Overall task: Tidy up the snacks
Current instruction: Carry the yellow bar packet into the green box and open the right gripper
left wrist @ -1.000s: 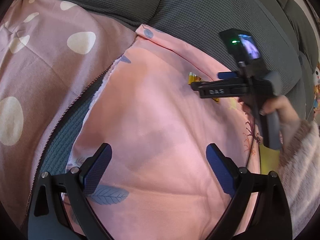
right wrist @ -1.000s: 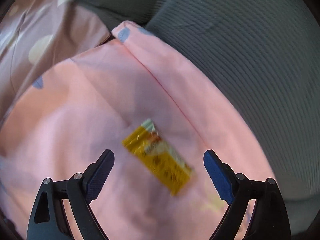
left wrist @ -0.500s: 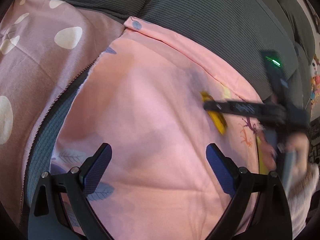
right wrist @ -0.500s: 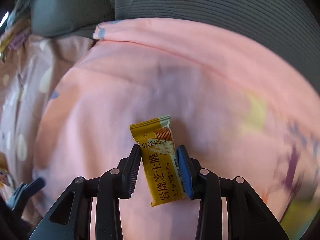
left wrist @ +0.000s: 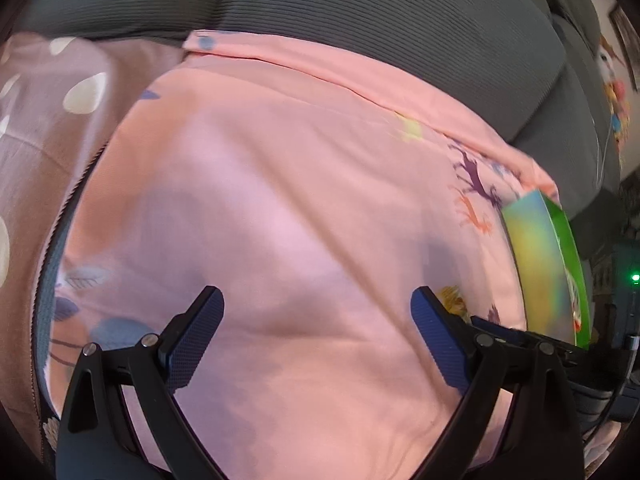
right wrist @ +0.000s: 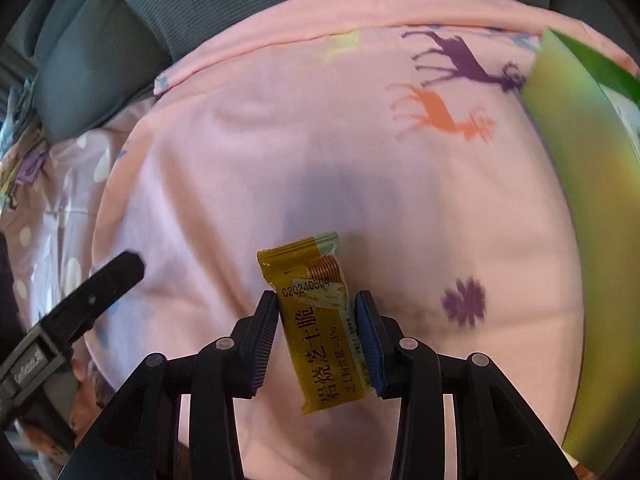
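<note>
A yellow snack packet [right wrist: 304,272] with printed characters hangs upright between the blue pads of my right gripper [right wrist: 316,320], above the pink sheet [right wrist: 360,168]. Both pads touch its sides and the jaws are opening slightly. My left gripper [left wrist: 316,320] is open over bare pink sheet [left wrist: 280,200] with nothing between its fingers. In the left wrist view, a bit of the yellow packet [left wrist: 452,300] peeks out behind the right finger. One finger [right wrist: 116,276] of the left gripper shows at the left of the right wrist view.
A green and yellow box [left wrist: 540,264] stands at the sheet's right edge, also blurred as the box [right wrist: 580,200] in the right wrist view. Grey sofa cushions [left wrist: 360,20] run along the back. A mauve spotted cover [left wrist: 48,120] lies left.
My right gripper closed on the yellow packet, lifted it and carried it right toward the green box while rolling. The left gripper's view swung right, still open.
</note>
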`<action>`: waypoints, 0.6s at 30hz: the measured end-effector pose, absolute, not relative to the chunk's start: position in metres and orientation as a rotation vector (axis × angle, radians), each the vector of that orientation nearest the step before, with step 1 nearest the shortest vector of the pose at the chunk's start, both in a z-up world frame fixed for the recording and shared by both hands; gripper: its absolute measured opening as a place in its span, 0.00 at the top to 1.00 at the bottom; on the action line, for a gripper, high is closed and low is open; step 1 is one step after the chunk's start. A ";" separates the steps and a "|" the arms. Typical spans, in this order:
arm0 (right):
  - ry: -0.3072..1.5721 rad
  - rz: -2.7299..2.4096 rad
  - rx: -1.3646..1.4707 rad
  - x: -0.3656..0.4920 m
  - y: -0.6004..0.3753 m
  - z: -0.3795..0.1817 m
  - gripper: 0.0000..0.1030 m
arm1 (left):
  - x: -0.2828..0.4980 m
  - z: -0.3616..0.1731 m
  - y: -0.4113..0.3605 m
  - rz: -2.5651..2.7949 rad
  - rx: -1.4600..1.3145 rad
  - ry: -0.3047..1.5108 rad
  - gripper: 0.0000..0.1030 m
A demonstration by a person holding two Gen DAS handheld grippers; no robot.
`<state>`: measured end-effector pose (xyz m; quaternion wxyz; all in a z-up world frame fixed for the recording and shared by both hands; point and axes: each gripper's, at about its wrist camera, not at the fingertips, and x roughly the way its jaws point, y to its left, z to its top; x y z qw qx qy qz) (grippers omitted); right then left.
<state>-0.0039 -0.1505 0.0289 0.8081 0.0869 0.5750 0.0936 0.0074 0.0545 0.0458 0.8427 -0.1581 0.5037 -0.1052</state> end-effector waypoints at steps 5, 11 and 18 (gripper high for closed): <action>1.108 0.178 0.218 -0.018 -0.172 0.050 0.31 | -0.002 0.039 0.034 -0.353 -0.391 1.115 0.14; 1.061 0.257 0.345 -0.024 -0.199 0.059 0.31 | -0.011 0.038 0.008 -0.448 -0.349 1.125 0.42; 1.129 0.313 0.379 -0.018 -0.203 0.042 0.55 | -0.015 0.029 -0.020 -0.526 -0.343 1.155 0.61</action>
